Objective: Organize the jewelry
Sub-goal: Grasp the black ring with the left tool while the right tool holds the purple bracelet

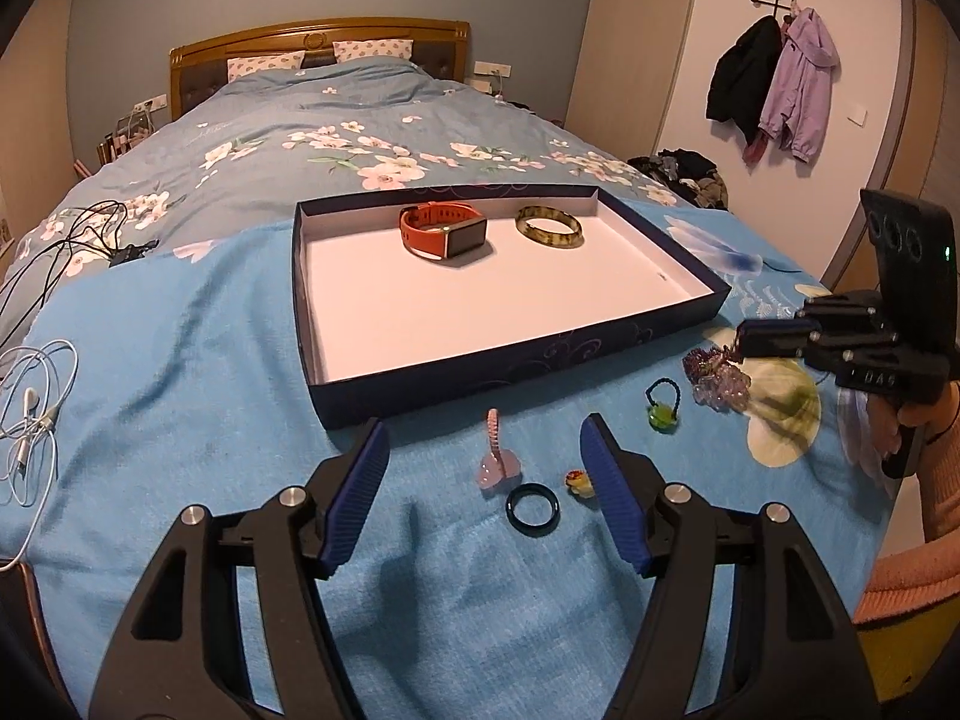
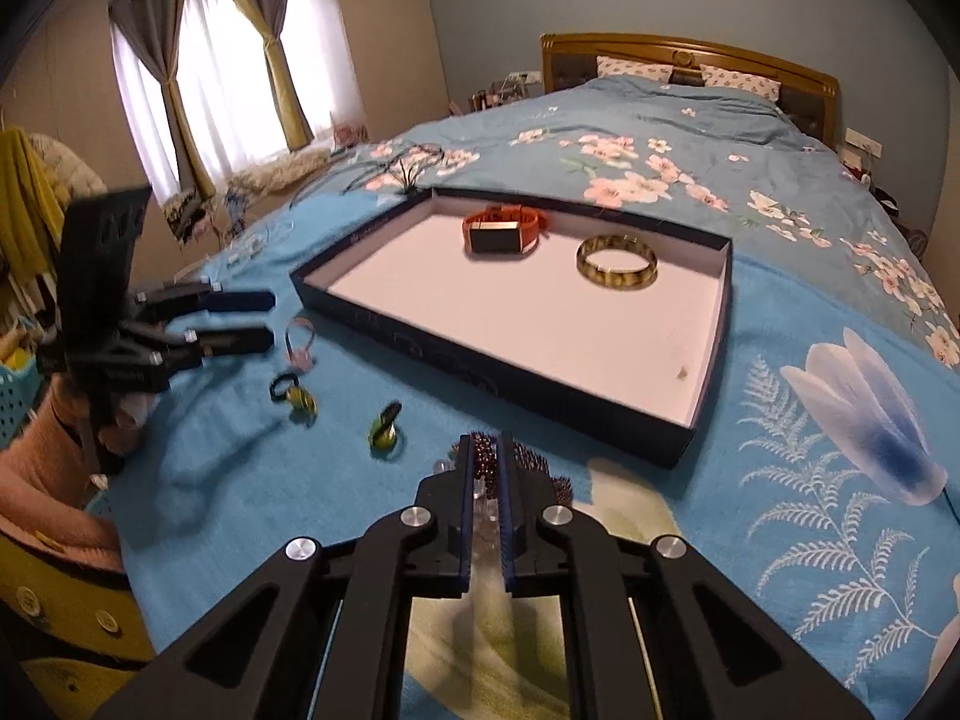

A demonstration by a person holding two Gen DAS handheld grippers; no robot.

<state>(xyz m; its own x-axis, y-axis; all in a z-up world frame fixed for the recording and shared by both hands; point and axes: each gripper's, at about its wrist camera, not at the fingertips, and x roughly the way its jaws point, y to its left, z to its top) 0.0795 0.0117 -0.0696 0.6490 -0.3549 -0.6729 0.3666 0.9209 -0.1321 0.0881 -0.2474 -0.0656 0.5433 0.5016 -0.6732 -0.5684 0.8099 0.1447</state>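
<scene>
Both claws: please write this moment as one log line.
right claw shut on purple beads | left claw open over dark ring | box: watch, bangle

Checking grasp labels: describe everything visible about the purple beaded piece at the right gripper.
The purple beaded piece is a loose cluster of translucent violet and darker plum beads, glassy-looking, bunched rather than laid out. It lies on the blue bedspread just outside the tray's near right corner. The right gripper is shut on it, beads showing on either side of the closed fingers. Whether it is lifted is unclear.
</scene>
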